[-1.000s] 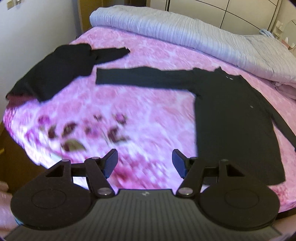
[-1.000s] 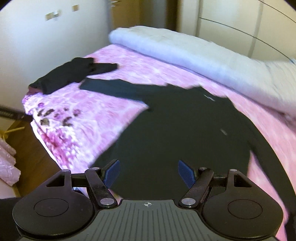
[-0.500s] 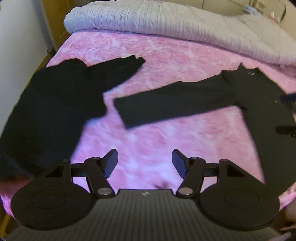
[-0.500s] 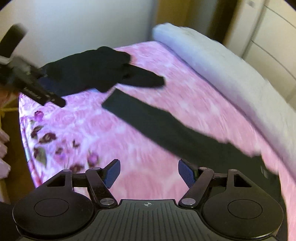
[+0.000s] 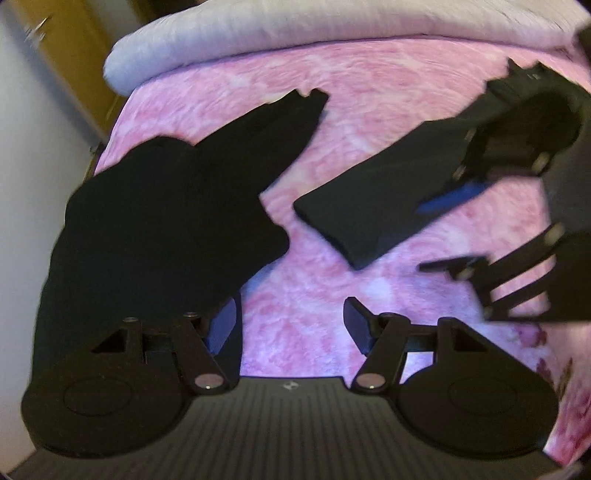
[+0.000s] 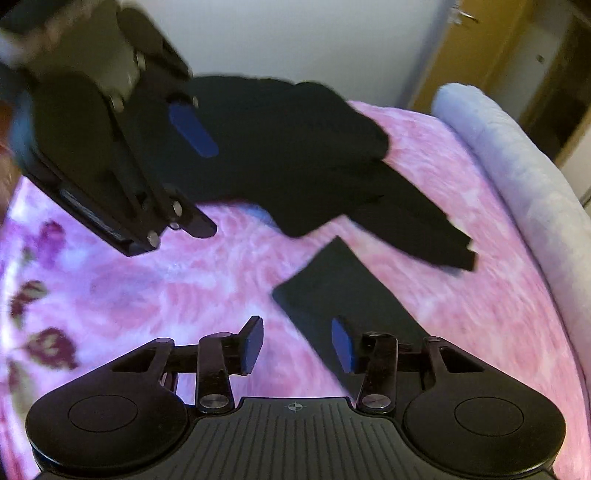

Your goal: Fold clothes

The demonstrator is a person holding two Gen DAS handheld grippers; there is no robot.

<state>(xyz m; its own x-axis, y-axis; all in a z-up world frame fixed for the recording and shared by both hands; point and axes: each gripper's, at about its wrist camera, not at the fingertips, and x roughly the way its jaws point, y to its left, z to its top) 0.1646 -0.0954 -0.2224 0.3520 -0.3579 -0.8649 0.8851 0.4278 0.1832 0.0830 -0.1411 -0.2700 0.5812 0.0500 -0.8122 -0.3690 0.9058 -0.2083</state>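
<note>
Now, through my left wrist camera, my left gripper (image 5: 291,325) hangs over the pink bedspread (image 5: 369,110) with its fingers spread wide and nothing between them. The crumpled black garment (image 5: 166,206) fills the view from nine to eleven o'clock, and its lower edge lies right by my left blue pad (image 5: 221,325). At one o'clock the flat black sleeve (image 5: 376,199) runs toward the upper right, its cuff end nearest me. My right gripper (image 5: 443,232) enters at three o'clock, fingers apart, one blue pad over the sleeve and the other finger over the bare bedspread. A pale folded duvet (image 5: 295,33) lies across twelve o'clock.

Through my right wrist camera, my right gripper (image 6: 297,347) is open too, holding nothing; the sleeve (image 6: 340,291) reaches down from twelve o'clock and passes behind my right-hand pad (image 6: 341,345). The crumpled garment (image 6: 295,147) spreads from eleven to one o'clock on the bedspread (image 6: 166,295). My left gripper (image 6: 199,177) hovers at ten o'clock, fingers apart. The duvet (image 6: 517,173) lines the two o'clock side
</note>
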